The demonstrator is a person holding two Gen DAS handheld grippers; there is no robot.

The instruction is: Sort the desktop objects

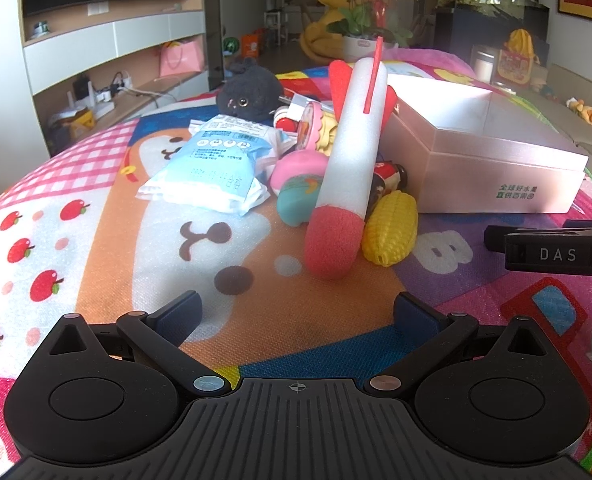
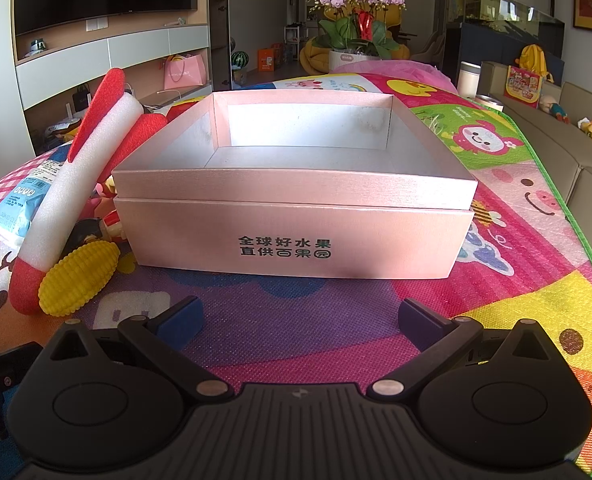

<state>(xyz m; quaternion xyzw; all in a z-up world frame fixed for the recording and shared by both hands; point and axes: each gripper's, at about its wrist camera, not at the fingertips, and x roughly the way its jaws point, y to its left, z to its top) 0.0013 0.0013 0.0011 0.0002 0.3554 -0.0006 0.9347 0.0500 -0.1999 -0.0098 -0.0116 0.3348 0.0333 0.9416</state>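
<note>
The left gripper (image 1: 296, 316) is held low over the mat (image 1: 95, 248), and its two fingers are spread apart with nothing between them. It is pointed at the pile of toys, most likely so that one can be picked first. The foam rocket (image 1: 350, 160) is nearest to it; the rocket is leaned on the other toys, with its red nose down on the mat. A yellow toy corn (image 1: 390, 228) is tucked right beside the nose, touching it. Behind these, a blue wipes packet (image 1: 211, 164) is laid flat, and a dark plush toy (image 1: 249, 94) is sat at the back of the pile.

The right gripper (image 2: 298, 320) is also held low, with its fingers apart and empty. It is aimed at the pink box (image 2: 296, 236), which is set just beside the pile. The box is left open at the top and nothing can be seen inside it, so it is probably meant as the place for the toys. No toy is in the box yet, so the sorting looks barely begun.
</note>
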